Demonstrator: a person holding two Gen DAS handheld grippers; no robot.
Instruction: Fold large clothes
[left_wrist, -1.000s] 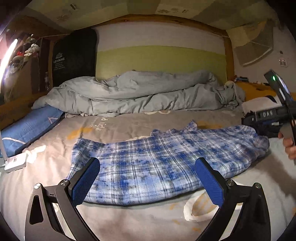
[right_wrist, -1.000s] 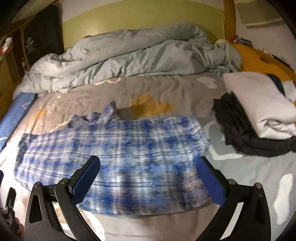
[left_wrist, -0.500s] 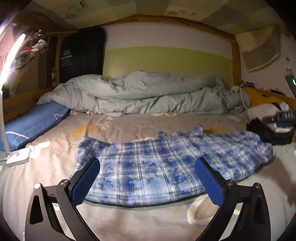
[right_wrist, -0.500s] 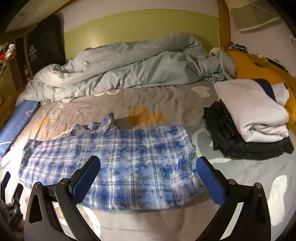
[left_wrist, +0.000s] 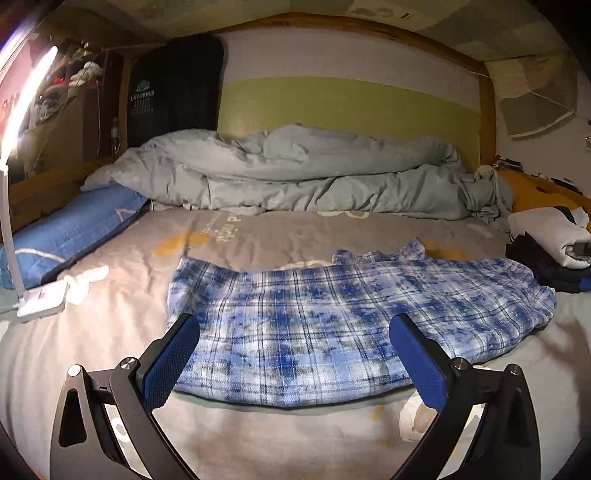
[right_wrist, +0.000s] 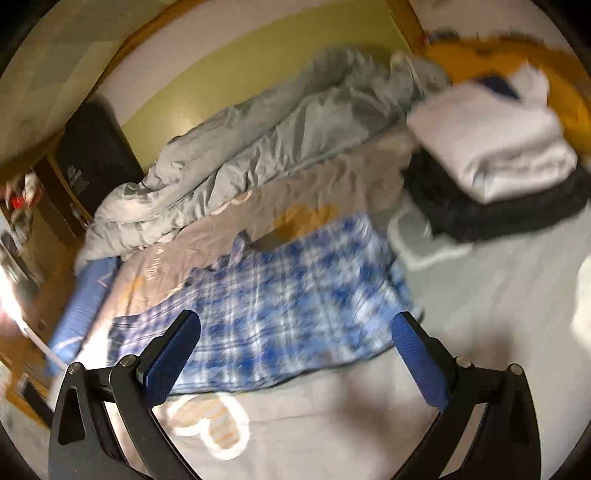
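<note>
Right wrist view is motion-blurred; the blue plaid flannel shirt (left_wrist: 332, 325) lies flat, 2 grippers, left gripper (left_wrist: 295, 358) and right gripper (right_wrist: 295, 358), spread wide, empty

The left gripper (left_wrist: 293, 363) is level, and its two blue fingers (left_wrist: 171, 360) are spread wide apart, holding nothing. The right gripper (right_wrist: 295, 363) is tipped sideways, fingers (right_wrist: 419, 365) wide apart too, holding nothing.

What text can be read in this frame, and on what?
"LEAOKING" (reading uncertain): white print on the black panel behind the duvet; smaller lines beneath are too small to read.
Grey lettering on the bedsheet: too skewed to read.
Right wrist view: too blurred to read.
</note>
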